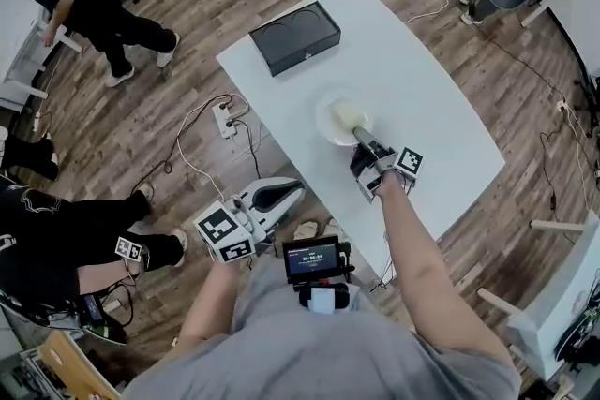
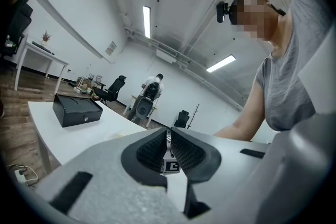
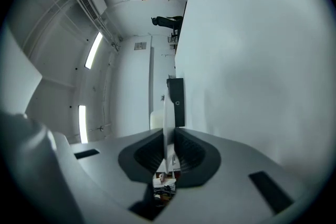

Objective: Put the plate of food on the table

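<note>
A white plate (image 1: pixel 336 128) carrying pale yellow food (image 1: pixel 350 114) rests on the white table (image 1: pixel 422 98) near its middle. My right gripper (image 1: pixel 360 135) reaches in from the near side and is shut on the plate's near rim. In the right gripper view the rim (image 3: pixel 168 118) shows edge-on, pinched between the jaws of the right gripper (image 3: pixel 169 152), with the food (image 3: pixel 156 119) beside it. My left gripper (image 1: pixel 296 188) hangs off the table's left edge over the floor. In its own view the left gripper (image 2: pixel 169 147) is shut with nothing held.
A black box (image 1: pixel 294 37) sits at the table's far end, and also appears as a black box (image 2: pixel 77 110) in the left gripper view. A power strip (image 1: pixel 225 119) and cables lie on the wooden floor left of the table. People stand at the left.
</note>
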